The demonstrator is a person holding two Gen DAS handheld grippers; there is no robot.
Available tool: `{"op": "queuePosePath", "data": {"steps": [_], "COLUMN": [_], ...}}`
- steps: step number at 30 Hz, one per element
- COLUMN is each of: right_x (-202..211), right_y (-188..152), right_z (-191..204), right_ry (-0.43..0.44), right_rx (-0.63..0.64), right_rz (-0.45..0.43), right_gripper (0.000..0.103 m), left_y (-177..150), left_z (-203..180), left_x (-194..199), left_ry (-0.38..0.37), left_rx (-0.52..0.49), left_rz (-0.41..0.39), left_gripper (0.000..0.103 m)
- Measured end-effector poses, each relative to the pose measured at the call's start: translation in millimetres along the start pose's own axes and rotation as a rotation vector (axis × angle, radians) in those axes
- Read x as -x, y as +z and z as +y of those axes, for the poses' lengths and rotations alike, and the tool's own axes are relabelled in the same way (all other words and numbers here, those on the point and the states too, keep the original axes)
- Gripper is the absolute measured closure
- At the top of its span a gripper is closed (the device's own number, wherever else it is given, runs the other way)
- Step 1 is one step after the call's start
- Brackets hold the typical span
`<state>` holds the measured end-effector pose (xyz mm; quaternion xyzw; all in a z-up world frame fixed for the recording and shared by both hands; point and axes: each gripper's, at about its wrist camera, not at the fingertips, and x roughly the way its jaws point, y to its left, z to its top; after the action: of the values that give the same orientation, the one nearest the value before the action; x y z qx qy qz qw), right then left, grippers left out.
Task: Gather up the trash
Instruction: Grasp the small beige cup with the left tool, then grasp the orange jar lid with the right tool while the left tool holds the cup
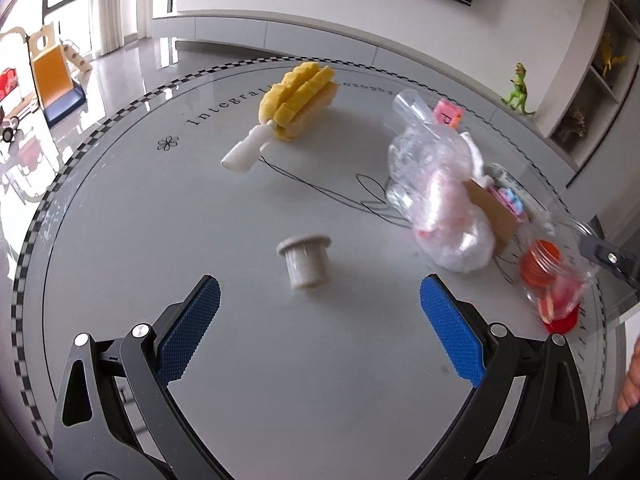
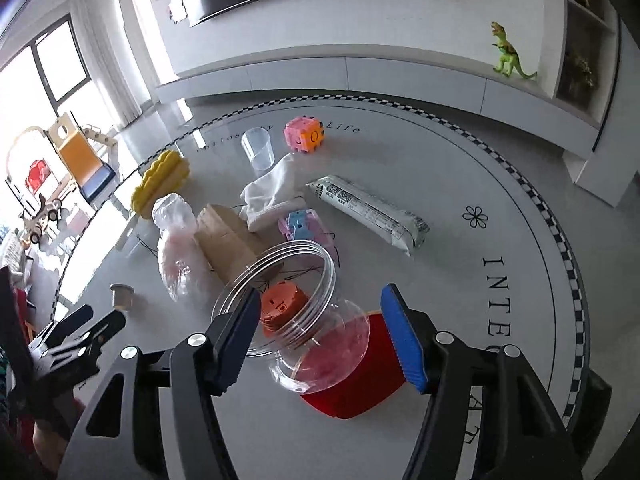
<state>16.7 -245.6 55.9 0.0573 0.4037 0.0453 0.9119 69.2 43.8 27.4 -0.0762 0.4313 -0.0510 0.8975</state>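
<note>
A clear plastic jar (image 2: 304, 320) lies on its side on the counter (image 2: 460, 280), mouth open, an orange lid (image 2: 280, 308) inside; beside it a crumpled plastic bag (image 2: 180, 248).

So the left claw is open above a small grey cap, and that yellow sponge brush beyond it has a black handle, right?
Nearly. The left claw is open above the small grey cap, but the yellow sponge brush beyond it has a white handle, not black. The left wrist view shows it lying on the round table.

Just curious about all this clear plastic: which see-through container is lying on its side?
The wide clear jar with the orange lid inside, between the right tool's fingers, lies tipped over. The small clear cup farther back stands upright.
</note>
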Motion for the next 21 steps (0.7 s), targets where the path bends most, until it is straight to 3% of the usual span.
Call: {"op": "queuePosePath", "data": {"steps": [5, 10, 12, 14, 17, 21], "right_x": [8.6, 11.1, 12.7, 17.1, 19.4, 7.3], "right_y": [-3.6, -1.8, 0.8, 3.1, 10.7, 28.3], "right_z": [6.5, 14.0, 16.7, 20.2, 27.6, 43.4], "right_ry": [-0.01, 0.005, 0.002, 0.004, 0.019, 0.05], "right_rx": [0.07, 0.098, 0.107, 0.123, 0.159, 0.238], "right_rz": [-0.019, -0.018, -0.02, -0.026, -0.014, 0.087], "right_gripper": [0.038, 0.038, 0.038, 0.038, 0.046, 0.069], "left_y": [10.4, 11.2, 10.5, 9.1, 6.0, 3.2], "left_z": [1.6, -5.5, -2.5, 3.1, 4.9, 5.8], "left_x": [-23.8, -28.7, -27.2, -24.9, -20.4, -7.4], "left_ry": [0.032, 0.084, 0.069, 0.042, 0.022, 0.001], "left_rx": [-0.007, -0.064, -0.065, -0.054, -0.053, -0.046], "left_rz": [0.025, 0.02, 0.022, 0.025, 0.029, 0.016], "left_gripper": [0.007, 0.065, 0.071, 0.071, 0.071, 0.071]}}
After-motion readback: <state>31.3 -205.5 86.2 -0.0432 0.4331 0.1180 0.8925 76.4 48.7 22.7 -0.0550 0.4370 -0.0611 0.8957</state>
